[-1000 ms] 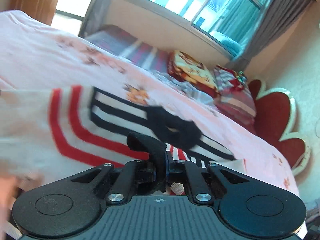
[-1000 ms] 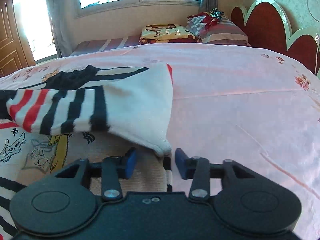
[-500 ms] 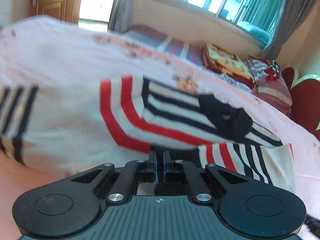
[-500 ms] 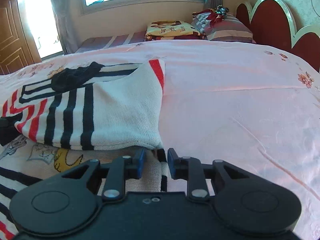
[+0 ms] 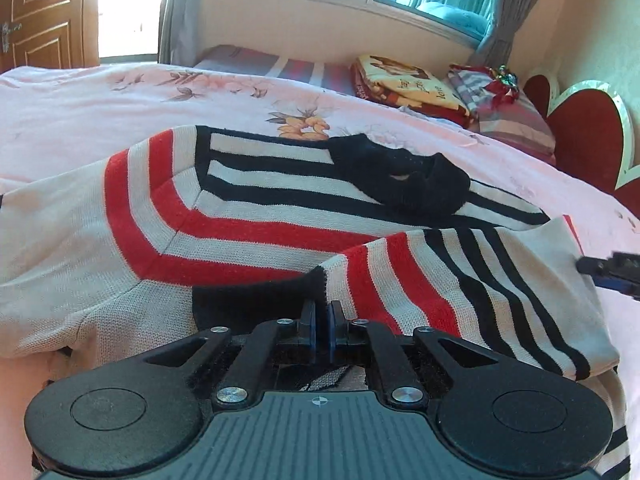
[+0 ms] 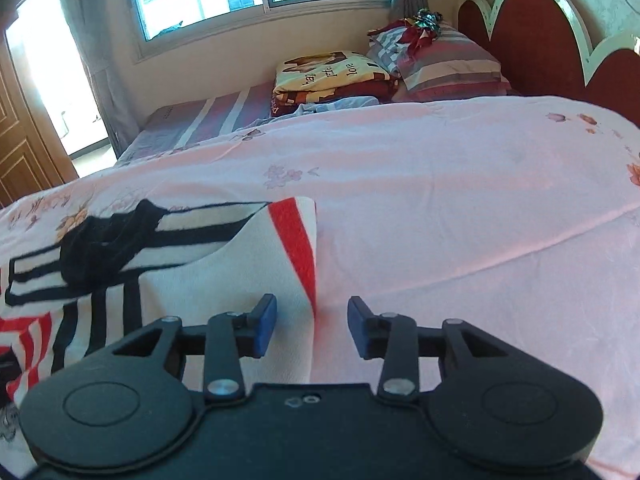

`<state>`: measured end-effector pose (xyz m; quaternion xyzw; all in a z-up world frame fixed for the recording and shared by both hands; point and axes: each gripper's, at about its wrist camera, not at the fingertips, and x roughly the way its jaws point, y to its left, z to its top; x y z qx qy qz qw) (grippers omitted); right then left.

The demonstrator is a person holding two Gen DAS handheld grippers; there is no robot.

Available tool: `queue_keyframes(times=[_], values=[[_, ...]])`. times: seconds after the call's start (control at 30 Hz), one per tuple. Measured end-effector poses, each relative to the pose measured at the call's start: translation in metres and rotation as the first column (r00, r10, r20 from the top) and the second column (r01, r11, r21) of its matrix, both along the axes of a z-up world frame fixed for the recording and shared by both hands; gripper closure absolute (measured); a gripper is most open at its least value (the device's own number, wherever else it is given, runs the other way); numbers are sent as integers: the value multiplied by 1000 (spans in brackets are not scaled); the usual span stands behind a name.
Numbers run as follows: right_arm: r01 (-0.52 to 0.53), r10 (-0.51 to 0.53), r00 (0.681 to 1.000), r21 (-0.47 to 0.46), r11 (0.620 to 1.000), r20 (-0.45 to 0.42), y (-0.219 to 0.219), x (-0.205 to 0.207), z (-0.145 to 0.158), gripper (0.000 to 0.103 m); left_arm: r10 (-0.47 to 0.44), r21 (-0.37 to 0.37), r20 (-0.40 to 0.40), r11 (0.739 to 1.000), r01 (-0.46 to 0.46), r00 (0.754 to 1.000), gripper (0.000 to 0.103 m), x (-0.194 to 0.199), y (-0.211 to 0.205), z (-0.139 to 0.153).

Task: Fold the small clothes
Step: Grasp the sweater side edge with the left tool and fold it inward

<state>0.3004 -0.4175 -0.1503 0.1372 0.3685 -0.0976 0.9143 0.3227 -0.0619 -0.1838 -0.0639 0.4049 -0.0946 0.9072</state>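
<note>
A small white sweater point(image 5: 248, 208) with red and black stripes and a black collar point(image 5: 404, 178) lies on the pink bed. A striped sleeve point(image 5: 460, 280) is folded across its body. My left gripper point(image 5: 322, 322) is shut on the sleeve's black cuff point(image 5: 256, 300), low over the sweater. My right gripper point(image 6: 311, 322) is open and empty, straddling the sweater's right folded edge point(image 6: 298, 248). Its blue fingertips show at the right edge of the left wrist view point(image 5: 612, 274).
The pink floral bedsheet point(image 6: 460, 208) stretches to the right of the sweater. Folded blankets point(image 6: 332, 76) and a striped pillow point(image 6: 444, 60) lie at the head, by the red scalloped headboard point(image 6: 532, 40). A wooden door point(image 5: 44, 16) stands far left.
My left gripper carried the sleeve cuff across and down onto the sweater body. My right gripper opened, let go of the sweater's edge and moved forward along it.
</note>
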Motion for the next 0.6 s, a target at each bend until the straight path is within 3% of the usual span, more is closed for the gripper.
queue_keyframes(times=[0.07,0.13,0.17,0.23,0.27,0.37,0.47,0.53,0.57,0.6], values=[[11,-11,1000,71,997,1,-10,17,-5,63,9,-11,-4,1000,-9,1000,96,1,1,-2],[6,-5,1000,128,992,-8,-14,29,-9,81,10,-7,4,1000,-10,1000,96,-2,1,-3],[14,-13,1000,118,993,-8,-13,30,-8,83,9,1,11,1000,-9,1000,96,-3,0,-3],[11,-11,1000,-27,1000,5,-4,27,-10,88,4,20,26,1000,-4,1000,96,-6,-2,-5],[25,-25,1000,-79,997,0,-3,26,-14,89,2,29,30,1000,-3,1000,96,-6,-3,-5],[4,-4,1000,-94,996,-6,1,26,-7,89,-2,66,22,998,0,1000,96,-2,-9,0],[-11,17,998,-104,995,52,12,12,15,78,0,107,21,994,-2,1000,94,-7,-13,11],[-64,71,995,-92,994,68,26,1,21,77,28,106,27,994,-31,999,64,-12,-12,13],[-97,103,993,-112,989,53,35,-2,17,78,55,128,18,990,-57,998,32,-12,-10,10],[-117,120,993,-146,982,14,43,-2,8,79,75,143,5,987,-75,997,27,-11,-8,5]])
